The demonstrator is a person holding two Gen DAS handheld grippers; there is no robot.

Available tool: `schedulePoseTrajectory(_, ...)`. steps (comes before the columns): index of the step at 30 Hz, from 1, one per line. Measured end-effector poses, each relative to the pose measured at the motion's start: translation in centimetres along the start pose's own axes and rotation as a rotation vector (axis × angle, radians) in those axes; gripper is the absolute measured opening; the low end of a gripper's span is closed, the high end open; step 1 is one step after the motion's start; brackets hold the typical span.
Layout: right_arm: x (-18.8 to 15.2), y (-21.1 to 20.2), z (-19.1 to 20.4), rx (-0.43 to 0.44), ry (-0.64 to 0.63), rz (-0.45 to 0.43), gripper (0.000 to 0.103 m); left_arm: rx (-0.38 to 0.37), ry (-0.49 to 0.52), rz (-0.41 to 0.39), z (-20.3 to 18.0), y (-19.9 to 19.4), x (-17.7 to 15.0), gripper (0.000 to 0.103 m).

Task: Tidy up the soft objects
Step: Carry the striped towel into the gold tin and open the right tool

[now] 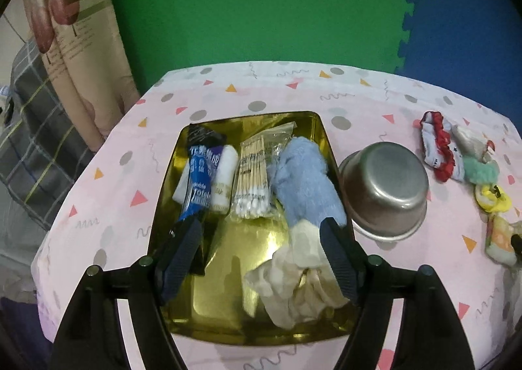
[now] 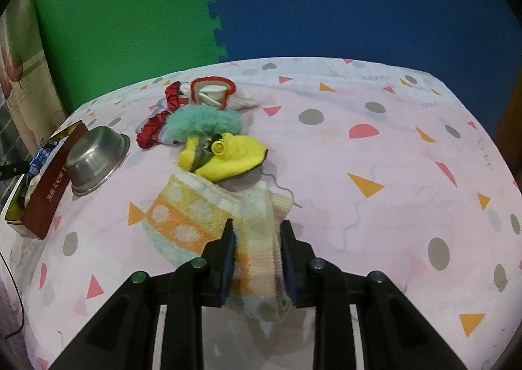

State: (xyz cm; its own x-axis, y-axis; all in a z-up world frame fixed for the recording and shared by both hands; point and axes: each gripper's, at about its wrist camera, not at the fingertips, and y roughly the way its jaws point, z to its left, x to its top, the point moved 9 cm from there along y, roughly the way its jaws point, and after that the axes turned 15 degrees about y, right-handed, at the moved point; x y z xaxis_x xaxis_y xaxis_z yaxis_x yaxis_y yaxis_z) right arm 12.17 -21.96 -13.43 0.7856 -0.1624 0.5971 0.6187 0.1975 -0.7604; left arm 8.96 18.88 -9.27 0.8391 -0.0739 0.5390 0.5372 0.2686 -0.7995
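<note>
Left gripper (image 1: 262,256): spread above tin (image 1: 321,128). Right gripper (image 2: 257,252): pinching towel (image 2: 182,216); bare tablecloth (image 2: 391,148) rightward.

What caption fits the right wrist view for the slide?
Right tool shut on a dotted towel, other soft items piled beyond on the pink tablecloth.
</note>
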Motion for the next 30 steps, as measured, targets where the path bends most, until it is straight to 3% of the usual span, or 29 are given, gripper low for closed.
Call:
schedulePoseTrajectory(5, 0.2, -1.1, 1.2, -0.006, -0.024, -0.004, 0.025, -0.048, -0.099, 0.009, 0.9, -0.3, -1.2, 0.076)
schedulePoseTrajectory(14, 0.8, -3.7, 5.2, 0.036, -0.069, -0.019, 0.024, -0.019, -0.205, 0.020, 4.1, -0.1, -3.7, 0.076)
schedulePoseTrajectory(19, 1.0, -4.1, 8.3, 0.095, -0.081, 0.008, 0.024, -0.001, -0.220, 0.012, 5.3, -0.5, -4.1, 0.076)
schedulePoseTrajectory(23, 1.1, -4.0, 11.0, 0.133, -0.093, 0.023, 0.024, 0.058, -0.218, 0.012, 6.3, -0.6, -4.6, 0.077)
schedulePoseTrajectory(30, 1.4, -3.1, 17.6, 0.227, -0.124, 0.048, 0.024, 0.050, -0.229, 0.020, 6.9, -0.5, -4.7, 0.081)
